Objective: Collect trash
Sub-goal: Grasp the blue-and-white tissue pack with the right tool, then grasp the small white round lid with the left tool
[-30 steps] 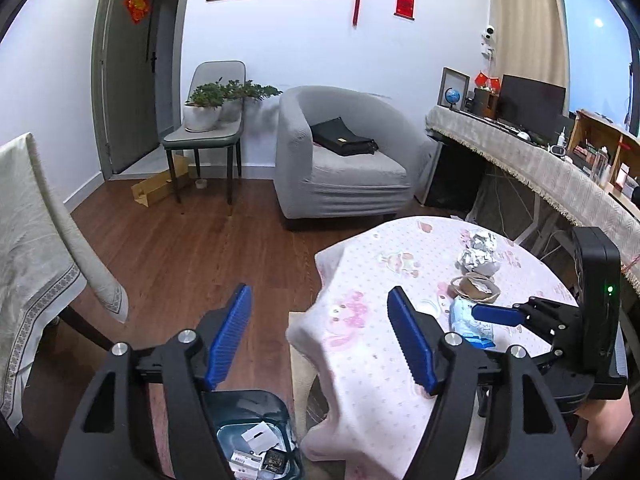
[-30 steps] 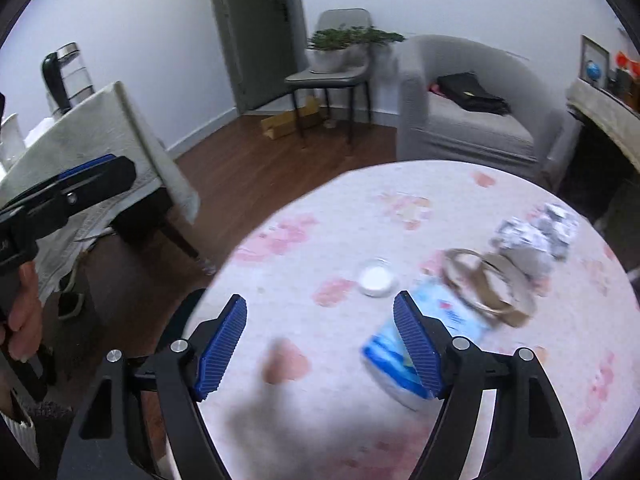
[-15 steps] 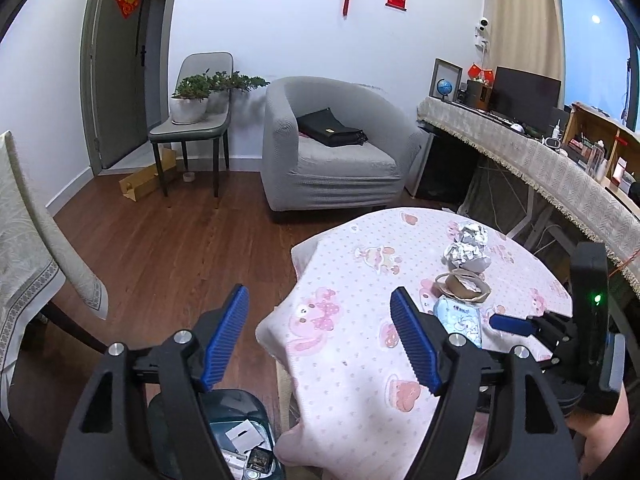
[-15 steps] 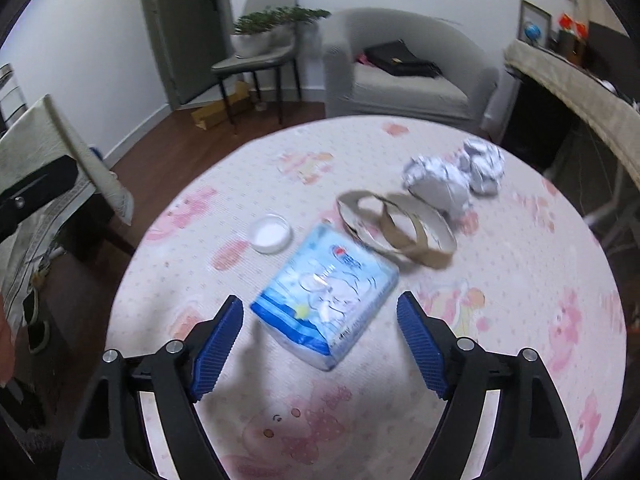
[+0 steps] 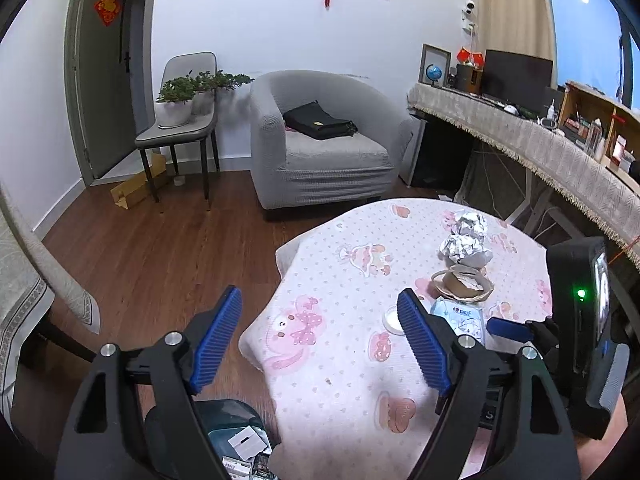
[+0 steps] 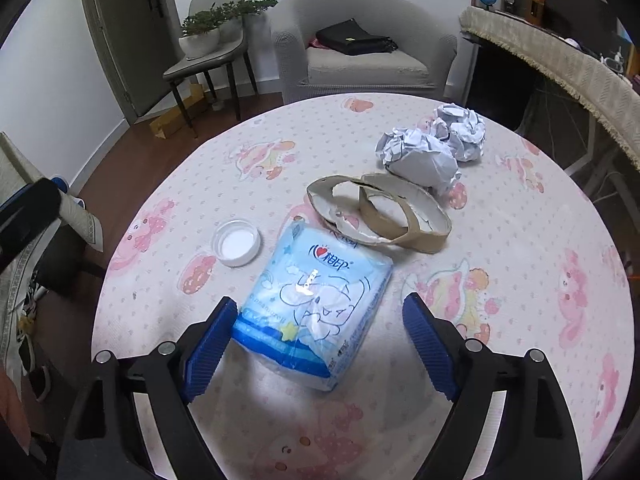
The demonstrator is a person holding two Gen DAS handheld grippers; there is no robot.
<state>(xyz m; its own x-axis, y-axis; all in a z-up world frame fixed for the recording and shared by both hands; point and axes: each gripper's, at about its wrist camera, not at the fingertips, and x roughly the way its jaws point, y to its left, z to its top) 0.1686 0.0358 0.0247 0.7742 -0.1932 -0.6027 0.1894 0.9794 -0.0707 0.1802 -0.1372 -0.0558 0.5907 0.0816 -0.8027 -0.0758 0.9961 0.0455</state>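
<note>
I am bringing the right gripper (image 6: 316, 344) down over the tissue pack (image 6: 316, 300), its jaws opening with the near end of the pack lying between them, though the ribbed blue pads are not pressing on it yet. The pack is a soft, crinkly plastic pillow printed blue and white, lying flat on the tabletop (image 6: 520, 320), which is wearing a pink cartoon-print cloth. Just beside the pack a small white round lid (image 6: 237, 243) is sitting face up, and touching its far edge are two flattened brown cardboard tape rings (image 6: 380, 214), torn along their white inner faces. Beyond those, two crumpled paper balls (image 6: 436, 146) are resting against each other. I am holding the left gripper (image 5: 320, 340) off the table's edge, its jaws also opening, with nothing between them. Below it the trash bin (image 5: 236, 436) is standing on the floor, already holding what look like a few cards or wrappers, though the gripper body is hiding most of it. So I am judging the job as partly done: some trash is binned, and five pieces are left on the cloth.
</note>
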